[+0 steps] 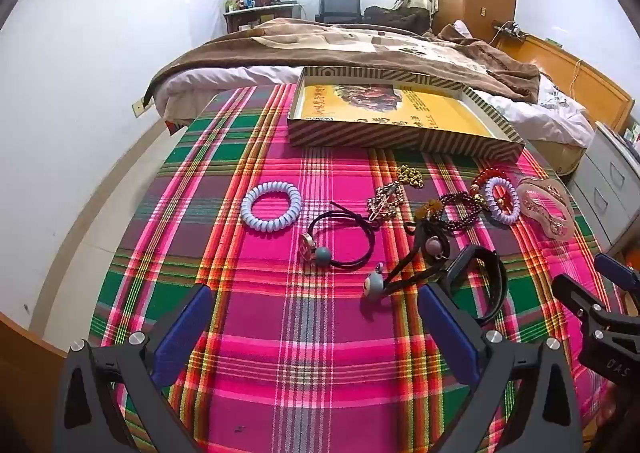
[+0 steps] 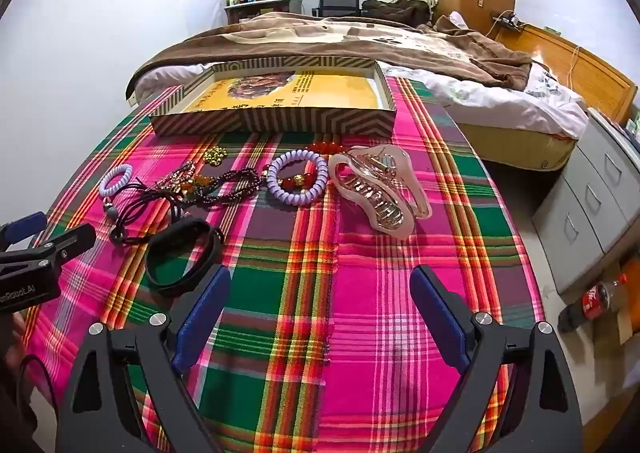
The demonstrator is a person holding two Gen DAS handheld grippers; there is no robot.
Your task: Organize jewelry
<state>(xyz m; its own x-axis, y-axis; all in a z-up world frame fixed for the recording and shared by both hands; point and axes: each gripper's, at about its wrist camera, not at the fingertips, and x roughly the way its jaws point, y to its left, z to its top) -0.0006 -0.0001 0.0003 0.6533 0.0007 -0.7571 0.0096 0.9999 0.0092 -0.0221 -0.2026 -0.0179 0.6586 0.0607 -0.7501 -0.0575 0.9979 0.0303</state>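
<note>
Jewelry lies on a plaid cloth [image 1: 300,333]. A striped box [image 1: 360,137] with a yellow floor stands at the back; it also shows in the right wrist view [image 2: 280,121]. In the left wrist view: a lilac coil tie [image 1: 271,205], a black hair tie with beads [image 1: 340,241], a black wristband [image 1: 490,285], a dark bead bracelet [image 1: 460,209]. In the right wrist view: a second coil tie [image 2: 297,177] over red beads, a pink hair claw [image 2: 380,189], the wristband [image 2: 182,257]. My left gripper [image 1: 316,329] and right gripper [image 2: 320,311] are open, empty, near the front.
A bed with a brown blanket [image 1: 360,45] lies behind the table. Grey drawers [image 2: 600,205] stand at the right, with a cola bottle [image 2: 592,301] on the floor. A gold bead cluster [image 1: 412,175] and a rhinestone clip [image 1: 386,199] lie mid-table.
</note>
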